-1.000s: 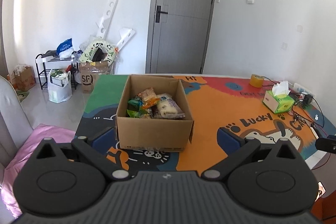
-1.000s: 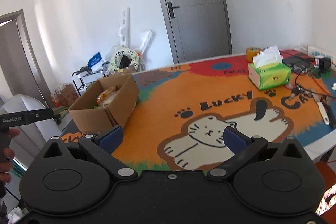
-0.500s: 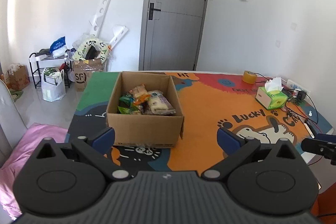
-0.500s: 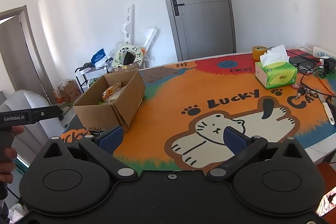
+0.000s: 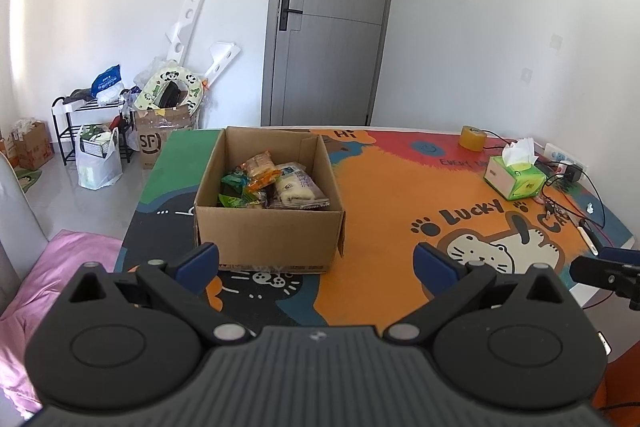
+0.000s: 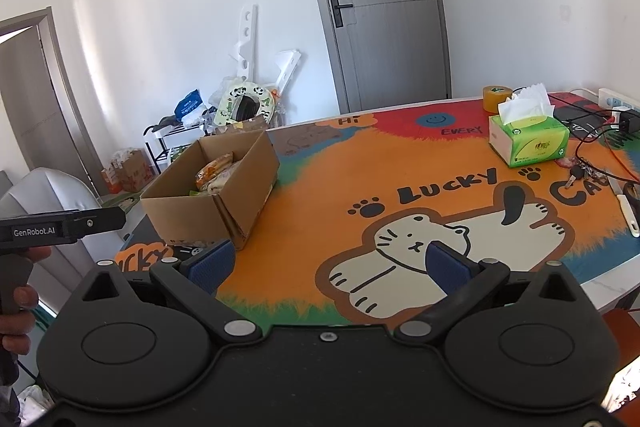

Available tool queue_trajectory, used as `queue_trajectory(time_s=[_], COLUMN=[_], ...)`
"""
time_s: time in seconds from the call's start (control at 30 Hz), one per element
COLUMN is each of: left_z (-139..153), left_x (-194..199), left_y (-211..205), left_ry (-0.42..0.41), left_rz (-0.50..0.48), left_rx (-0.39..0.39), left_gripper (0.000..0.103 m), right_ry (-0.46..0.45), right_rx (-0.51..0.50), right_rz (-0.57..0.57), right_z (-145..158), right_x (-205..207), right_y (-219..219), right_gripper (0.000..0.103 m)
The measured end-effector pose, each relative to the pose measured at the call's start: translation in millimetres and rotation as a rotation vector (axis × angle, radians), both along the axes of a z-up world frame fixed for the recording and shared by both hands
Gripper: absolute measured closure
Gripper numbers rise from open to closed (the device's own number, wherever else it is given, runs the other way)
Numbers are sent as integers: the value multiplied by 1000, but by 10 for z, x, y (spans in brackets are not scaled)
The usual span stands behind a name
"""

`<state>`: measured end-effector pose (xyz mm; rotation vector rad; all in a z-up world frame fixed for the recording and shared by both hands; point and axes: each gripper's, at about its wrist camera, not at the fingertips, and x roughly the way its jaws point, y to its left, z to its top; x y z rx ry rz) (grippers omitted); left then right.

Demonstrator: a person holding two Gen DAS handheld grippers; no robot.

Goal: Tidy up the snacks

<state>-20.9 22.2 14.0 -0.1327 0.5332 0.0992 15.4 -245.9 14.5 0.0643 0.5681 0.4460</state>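
Observation:
An open cardboard box (image 5: pixel 268 231) stands on the left part of the colourful cat-print table mat (image 5: pixel 392 195). Several snack packets (image 5: pixel 276 183) lie inside it. The box also shows in the right wrist view (image 6: pixel 216 203), at the left, with packets (image 6: pixel 214 177) visible inside. My left gripper (image 5: pixel 318 263) is open and empty, held back from the box's near side. My right gripper (image 6: pixel 328 265) is open and empty, over the near edge of the mat, to the right of the box.
A green tissue box (image 6: pixel 528 141), a roll of tape (image 6: pixel 497 98), keys (image 6: pixel 580 173) and cables (image 6: pixel 600 131) lie at the table's right side. A white chair (image 6: pixel 52 195) stands at the left. Bags and a rack (image 5: pixel 96 143) stand on the floor beyond.
Both grippers have drawn back and up from the table, so the box looks smaller and farther. Both stay open and empty. The box has not moved.

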Motion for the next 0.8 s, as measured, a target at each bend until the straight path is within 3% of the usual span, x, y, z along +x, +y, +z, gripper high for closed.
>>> queue_trajectory(time_s=[0.8], left_z=[-12], left_x=[4], left_y=[-94], left_ry=[-4], left_rz=[-24], left_rx=[15], left_gripper=[0], right_ry=[-6], right_rx=[-6], right_rz=[-4], right_z=[19], right_x=[-2], right_y=[14], right_gripper=[0])
